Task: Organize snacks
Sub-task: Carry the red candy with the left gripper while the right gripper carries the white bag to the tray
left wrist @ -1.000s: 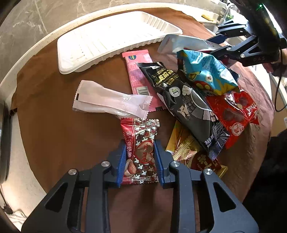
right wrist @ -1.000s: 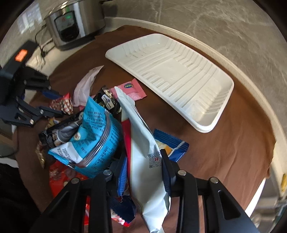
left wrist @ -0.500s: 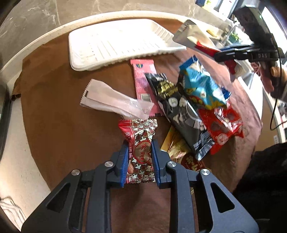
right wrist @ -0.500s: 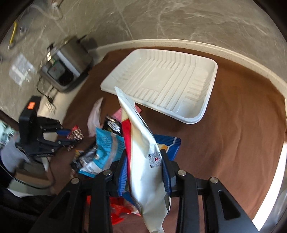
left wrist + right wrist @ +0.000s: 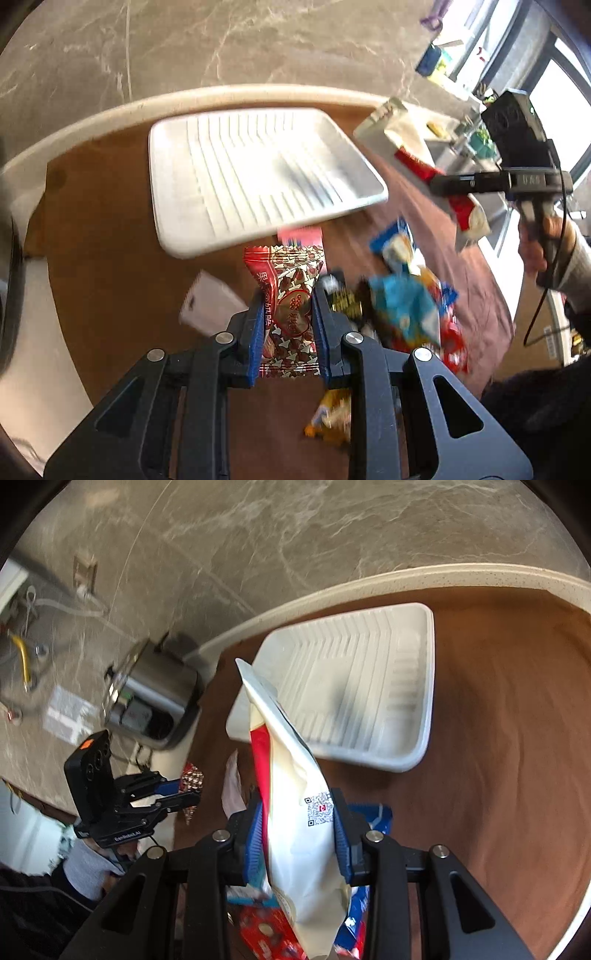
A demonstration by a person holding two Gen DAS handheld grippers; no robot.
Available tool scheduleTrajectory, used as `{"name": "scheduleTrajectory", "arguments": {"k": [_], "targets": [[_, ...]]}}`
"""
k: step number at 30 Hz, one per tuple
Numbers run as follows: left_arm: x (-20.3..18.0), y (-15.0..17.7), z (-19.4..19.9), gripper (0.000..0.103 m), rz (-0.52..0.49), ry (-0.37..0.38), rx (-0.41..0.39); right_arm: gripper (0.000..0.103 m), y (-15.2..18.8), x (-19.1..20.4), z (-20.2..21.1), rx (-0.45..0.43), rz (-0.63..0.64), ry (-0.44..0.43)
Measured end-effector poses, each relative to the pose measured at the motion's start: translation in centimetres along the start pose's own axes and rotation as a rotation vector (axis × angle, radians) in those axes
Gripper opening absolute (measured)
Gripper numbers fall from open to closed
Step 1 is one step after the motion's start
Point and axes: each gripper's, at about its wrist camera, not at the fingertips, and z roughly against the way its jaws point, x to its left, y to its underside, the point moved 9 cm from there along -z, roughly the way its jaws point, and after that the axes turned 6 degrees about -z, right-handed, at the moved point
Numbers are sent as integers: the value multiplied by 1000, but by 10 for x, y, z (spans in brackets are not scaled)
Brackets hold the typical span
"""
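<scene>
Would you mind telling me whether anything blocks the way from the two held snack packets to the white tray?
Nothing visible does. The red candy packet and the white pouch are both lifted, and the white tray ahead lies empty.

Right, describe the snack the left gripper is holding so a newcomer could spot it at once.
Start at the white ribbed plastic tray on the brown tablecloth. Just in front of its near edge, the left gripper is shut on a small red foil snack packet. Unlike the blue, black and pale bags nearby, it is covered in a brown-and-white nut-like pattern with a round gold-rimmed emblem in the middle.
</scene>
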Motion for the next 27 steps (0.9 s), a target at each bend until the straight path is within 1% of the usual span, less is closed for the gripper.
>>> {"name": "scheduleTrajectory", "arguments": {"k": [4, 7, 10, 18, 23, 27], "targets": [[12, -34, -9, 21, 21, 6, -28, 36, -28, -6, -6, -45, -70, -36], [28, -60, -22, 21, 73, 26, -44, 36, -47, -15, -14, -73, -139, -65], [40, -78, -35, 21, 100, 28, -52, 36, -64, -27, -25, -96, -214, -88], [72, -102, -66, 21, 176, 23, -52, 36, -94, -56, -55, -131, -365, -126], [89, -111, -85, 21, 214, 10, -47, 36, -107, -70, -68, -143, -409, -118], [97, -113, -97, 21, 229, -10, -38, 37, -111, -81, -76, -148, -420, -101]]}}
